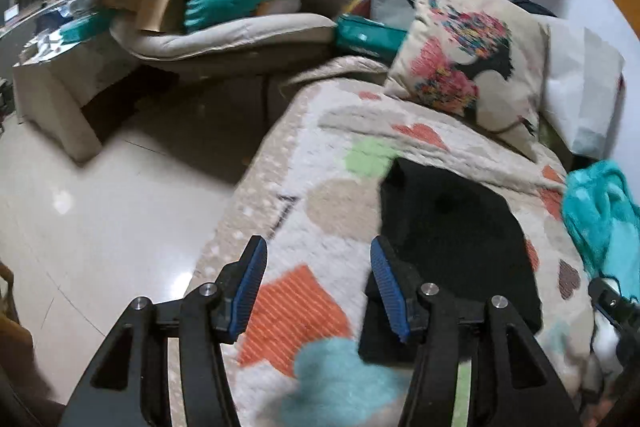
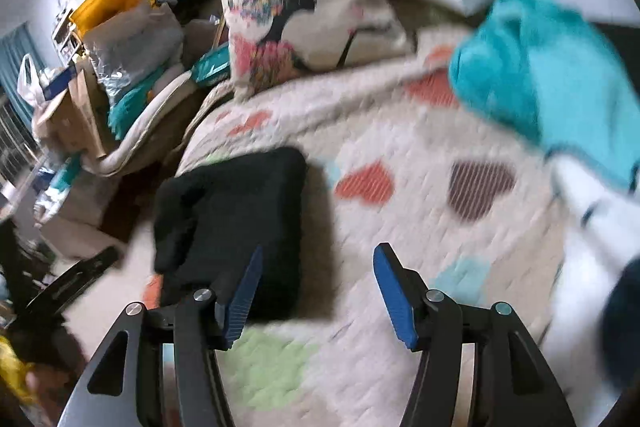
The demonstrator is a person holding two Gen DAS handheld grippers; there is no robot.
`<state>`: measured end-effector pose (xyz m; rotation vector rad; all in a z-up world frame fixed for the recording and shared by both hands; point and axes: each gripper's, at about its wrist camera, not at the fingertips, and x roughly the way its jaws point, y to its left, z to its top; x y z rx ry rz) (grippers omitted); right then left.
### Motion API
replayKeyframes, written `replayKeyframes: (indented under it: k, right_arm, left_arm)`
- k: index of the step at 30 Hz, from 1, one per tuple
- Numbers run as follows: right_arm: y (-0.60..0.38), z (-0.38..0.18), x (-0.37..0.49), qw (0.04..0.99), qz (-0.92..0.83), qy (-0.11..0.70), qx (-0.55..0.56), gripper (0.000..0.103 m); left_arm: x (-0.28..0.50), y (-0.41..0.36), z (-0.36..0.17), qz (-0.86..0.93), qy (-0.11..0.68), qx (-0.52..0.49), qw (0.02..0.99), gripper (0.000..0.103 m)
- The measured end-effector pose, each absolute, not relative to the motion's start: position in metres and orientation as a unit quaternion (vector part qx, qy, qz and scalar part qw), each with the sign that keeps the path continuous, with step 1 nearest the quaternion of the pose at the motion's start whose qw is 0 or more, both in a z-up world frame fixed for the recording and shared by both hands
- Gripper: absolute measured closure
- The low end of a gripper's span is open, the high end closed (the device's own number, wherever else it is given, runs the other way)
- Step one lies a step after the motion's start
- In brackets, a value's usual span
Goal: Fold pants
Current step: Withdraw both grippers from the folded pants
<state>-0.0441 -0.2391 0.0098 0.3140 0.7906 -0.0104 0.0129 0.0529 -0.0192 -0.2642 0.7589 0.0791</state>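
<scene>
The black pants (image 1: 460, 239) lie folded into a compact rectangle on the heart-patterned quilt (image 1: 312, 163). My left gripper (image 1: 318, 259) is open and empty above the quilt, just left of the pants. In the right wrist view the pants (image 2: 236, 223) lie ahead and to the left. My right gripper (image 2: 318, 263) is open and empty above the quilt (image 2: 400, 239), just right of the pants. The view is blurred. The other gripper's black frame (image 2: 68, 283) shows at the left edge.
A floral cushion (image 1: 468, 55) and a white pillow (image 1: 580, 87) stand at the head of the bed. A teal cloth (image 2: 540, 75) lies on the quilt to the right. A cluttered armchair (image 1: 224, 31) with boxes and bags stands beyond the tiled floor (image 1: 100, 207) on the left.
</scene>
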Motion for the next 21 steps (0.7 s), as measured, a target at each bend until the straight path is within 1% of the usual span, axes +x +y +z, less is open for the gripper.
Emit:
replayKeyframes:
  k: [3, 5, 7, 10, 14, 18, 20, 21]
  right_arm:
    - [-0.246, 0.005, -0.037, 0.902, -0.003, 0.383, 0.197, 0.040]
    - [-0.242, -0.001, -0.038, 0.904, -0.008, 0.387, 0.181, 0.040]
    - [-0.238, -0.007, -0.039, 0.902, -0.011, 0.394, 0.176, 0.040]
    - [-0.236, -0.013, -0.036, 0.899, -0.017, 0.404, 0.166, 0.040]
    - [-0.236, -0.008, -0.042, 0.912, -0.035, 0.386, 0.135, 0.039]
    - [-0.233, -0.004, -0.054, 0.918, -0.044, 0.378, 0.112, 0.039]
    - [-0.230, -0.002, -0.059, 0.921, -0.045, 0.374, 0.100, 0.038]
    - [-0.227, 0.000, -0.061, 0.923, -0.046, 0.370, 0.091, 0.038]
  left_arm:
    - [0.018, 0.062, -0.028, 0.054, 0.381, -0.153, 0.910, 0.048]
    - [0.023, 0.063, -0.038, 0.055, 0.405, -0.165, 0.898, 0.048]
    - [0.024, 0.062, -0.041, 0.056, 0.412, -0.168, 0.894, 0.048]
    - [0.016, 0.058, -0.036, 0.066, 0.394, -0.141, 0.906, 0.048]
    - [-0.004, 0.057, -0.030, 0.095, 0.371, -0.103, 0.918, 0.048]
    - [-0.032, 0.058, -0.012, 0.116, 0.355, -0.093, 0.923, 0.048]
    - [-0.054, 0.056, 0.002, 0.120, 0.336, -0.087, 0.930, 0.041]
    - [-0.061, 0.055, 0.008, 0.124, 0.329, -0.081, 0.933, 0.040]
